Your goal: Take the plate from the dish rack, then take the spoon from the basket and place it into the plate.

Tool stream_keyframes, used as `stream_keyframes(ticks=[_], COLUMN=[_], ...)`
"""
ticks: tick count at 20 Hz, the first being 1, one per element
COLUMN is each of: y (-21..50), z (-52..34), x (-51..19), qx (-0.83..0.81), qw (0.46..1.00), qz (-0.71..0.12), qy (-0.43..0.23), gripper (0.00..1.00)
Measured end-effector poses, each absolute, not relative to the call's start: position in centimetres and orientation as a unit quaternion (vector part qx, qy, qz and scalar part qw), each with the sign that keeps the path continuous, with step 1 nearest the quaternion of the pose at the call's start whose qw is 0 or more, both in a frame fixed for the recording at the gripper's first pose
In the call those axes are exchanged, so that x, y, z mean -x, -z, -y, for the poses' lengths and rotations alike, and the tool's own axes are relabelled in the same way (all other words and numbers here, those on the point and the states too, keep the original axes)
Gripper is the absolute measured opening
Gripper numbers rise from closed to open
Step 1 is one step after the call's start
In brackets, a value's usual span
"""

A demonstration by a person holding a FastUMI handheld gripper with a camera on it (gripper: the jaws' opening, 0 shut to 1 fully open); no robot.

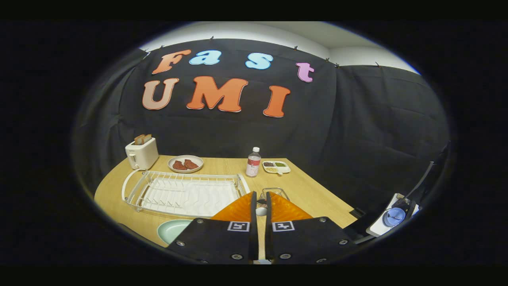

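Fingers (260, 206) nearly closed, pinching the spoon (261, 210) just above the wire basket (278, 191). Plate (174, 230) already on the table (309, 190), beside the emptied dish rack (184, 192). Best swung gently across, lowered over the plate, then released.

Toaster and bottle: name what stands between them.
In the gripper view, a dish of red food sits between toaster and bottle; the gripper is shut on the spoon.
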State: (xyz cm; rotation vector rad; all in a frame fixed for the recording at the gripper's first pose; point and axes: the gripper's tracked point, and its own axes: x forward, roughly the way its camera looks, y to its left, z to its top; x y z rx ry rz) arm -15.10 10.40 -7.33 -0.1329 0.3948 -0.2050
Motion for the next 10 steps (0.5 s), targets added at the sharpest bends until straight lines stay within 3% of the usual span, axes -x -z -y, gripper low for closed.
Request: stream_keyframes(ticks=[10], y=[10.6], z=[-15.4], x=[18.9], qx=[0.065], qw=[0.968], qz=[-0.231], qy=[0.078], gripper=[0.07])
